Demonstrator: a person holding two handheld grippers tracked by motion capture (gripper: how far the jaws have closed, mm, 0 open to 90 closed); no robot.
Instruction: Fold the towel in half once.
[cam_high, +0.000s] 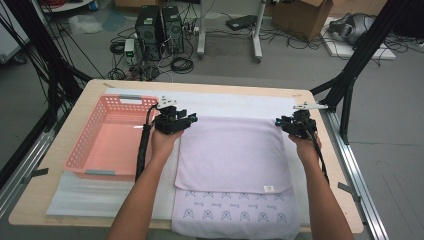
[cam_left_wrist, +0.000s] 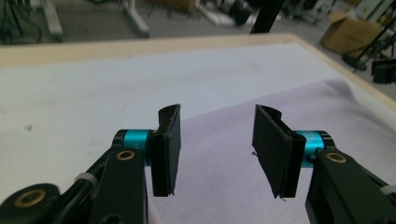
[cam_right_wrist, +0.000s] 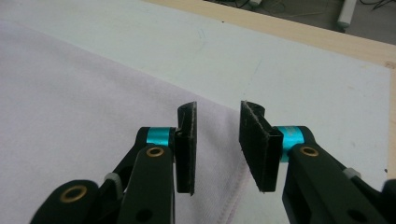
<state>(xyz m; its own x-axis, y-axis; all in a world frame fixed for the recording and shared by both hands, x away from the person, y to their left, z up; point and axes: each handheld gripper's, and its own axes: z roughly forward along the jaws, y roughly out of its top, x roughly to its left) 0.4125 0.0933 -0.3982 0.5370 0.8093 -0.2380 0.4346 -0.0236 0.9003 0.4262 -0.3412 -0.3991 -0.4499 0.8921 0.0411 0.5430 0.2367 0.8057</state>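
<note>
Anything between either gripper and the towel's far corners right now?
Nothing visible. Left gripper and right gripper sit open right over the towel at its far corners, with only bare cloth in the gaps. The basket stands off to the left.

A cluttered workshop floor behind a pale wooden table

The table (cam_high: 320, 97) is light wood with rounded corners, and a white sheet (cam_high: 240, 102) covers most of its top. Black metal frame struts (cam_high: 357, 55) rise at its far left and far right corners, with silver rails (cam_high: 365, 192) running along its sides. Past the far edge lies a grey floor (cam_high: 300, 62) strewn with black cables (cam_high: 180, 64). Two black computer towers (cam_high: 160, 31) stand there, next to the white legs of a stand (cam_high: 256, 35). A cardboard box (cam_high: 302, 15) sits farther right. The light is even and soft.
</note>
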